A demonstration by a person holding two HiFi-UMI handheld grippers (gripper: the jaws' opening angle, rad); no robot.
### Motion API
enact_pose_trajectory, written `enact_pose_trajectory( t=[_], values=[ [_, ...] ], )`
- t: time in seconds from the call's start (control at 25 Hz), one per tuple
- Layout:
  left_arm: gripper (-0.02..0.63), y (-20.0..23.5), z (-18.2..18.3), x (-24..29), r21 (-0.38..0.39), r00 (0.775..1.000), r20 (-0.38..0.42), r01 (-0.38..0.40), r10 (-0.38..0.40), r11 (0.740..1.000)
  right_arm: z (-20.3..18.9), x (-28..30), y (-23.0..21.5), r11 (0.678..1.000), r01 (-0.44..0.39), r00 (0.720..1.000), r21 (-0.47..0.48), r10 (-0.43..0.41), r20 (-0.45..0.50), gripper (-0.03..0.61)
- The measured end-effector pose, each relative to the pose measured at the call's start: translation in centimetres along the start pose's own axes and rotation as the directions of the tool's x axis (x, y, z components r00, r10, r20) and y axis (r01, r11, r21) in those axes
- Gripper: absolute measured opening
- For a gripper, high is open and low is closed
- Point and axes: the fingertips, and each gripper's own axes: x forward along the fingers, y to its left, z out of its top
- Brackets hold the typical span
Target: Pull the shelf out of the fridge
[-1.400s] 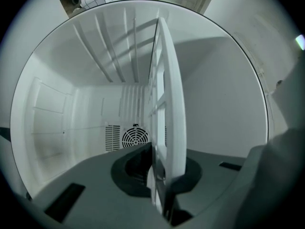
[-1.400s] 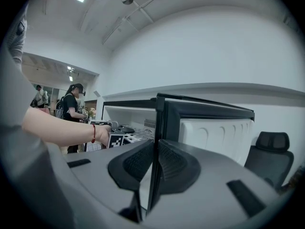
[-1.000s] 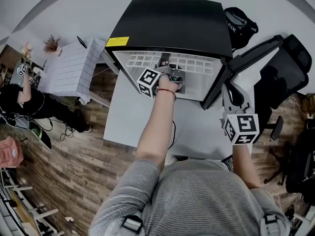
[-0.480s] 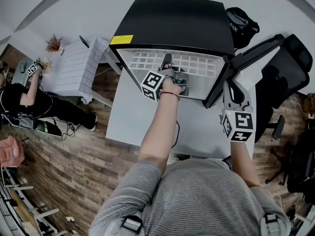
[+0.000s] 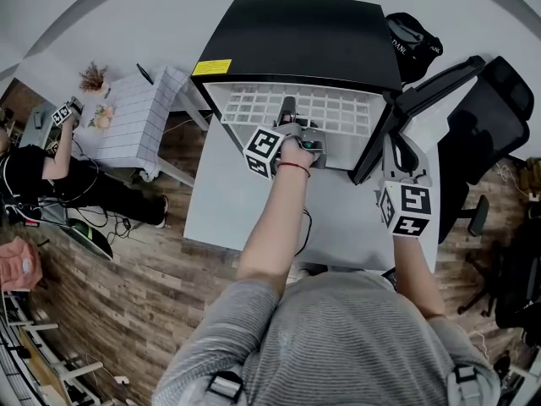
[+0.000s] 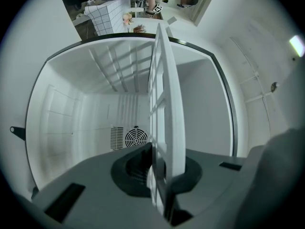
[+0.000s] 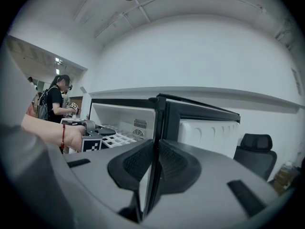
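White plastic grid shelf (image 6: pixel 167 94) pinched edge-on by our left gripper (image 6: pixel 159 178), at the mouth of the black box-shaped fridge (image 5: pixel 296 32), our right gripper (image 7: pixel 153 163) pressed together, empty, near the open fridge door (image 7: pixel 205 128).

White grid shelf (image 5: pixel 254 106) juts partway from the open black fridge (image 5: pixel 296 41).

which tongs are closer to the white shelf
Left. The left tongs clamp the shelf by its front edge; the right tongs are off to its right, at the open door.
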Motion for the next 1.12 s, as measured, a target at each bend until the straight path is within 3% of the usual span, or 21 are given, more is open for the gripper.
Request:
enact_pose_trajectory(
  t=[1.12],
  values=[
    [0.034,-0.2,-0.3,-3.2,-0.002,1.0,0.005,0.001,-0.001,1.0,-0.7,-0.3,-0.1,0.999,0.033,0.999,0.018,-0.032,-0.028,0.029]
  ],
)
